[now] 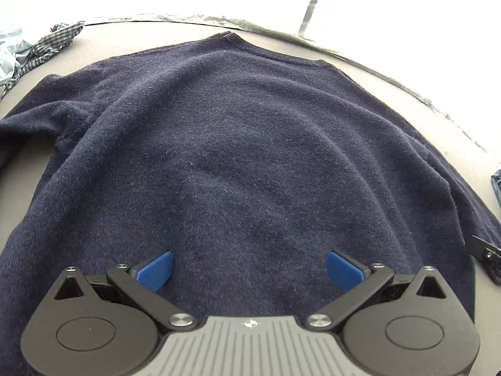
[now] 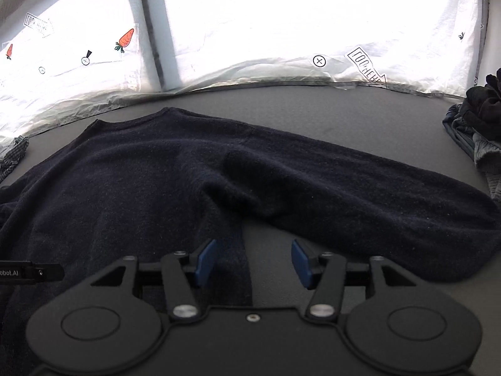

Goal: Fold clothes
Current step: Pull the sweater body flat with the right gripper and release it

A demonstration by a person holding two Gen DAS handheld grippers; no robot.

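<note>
Sweater [image 1: 238, 144], navy and knitted, lies spread flat on the grey table [image 2: 360, 116], collar toward the far edge where a printed white sheet [image 2: 281, 31] hangs, hem toward the near edge. The right gripper [image 2: 253, 261] hovers low over the near part of the garment with its blue pads [image 2: 205, 261] apart and nothing between them; under the gap runs the body's right side edge, cloth beneath the left pad, bare table beneath the right one. Just beyond and to the right of that gap the right sleeve [image 2: 360, 194] stretches outward, its long axis running from the armpit fold near the middle of the table toward the right edge, cuff end farthest right. That sleeve is the nearest loose part, and the right gripper is plainly the closer one to it, so a sleeve fold inward probably falls to this hand.

The left gripper [image 1: 250, 271] hangs over the lower middle of the body, jaws wide, pads clear of each other and holding nothing. From it the left sleeve [image 1: 28, 125] lies away toward the left edge. A checked garment [image 1: 47, 47] sits crumpled at the far left corner, and a dark heap of clothes [image 2: 482, 116] at the right edge.
</note>
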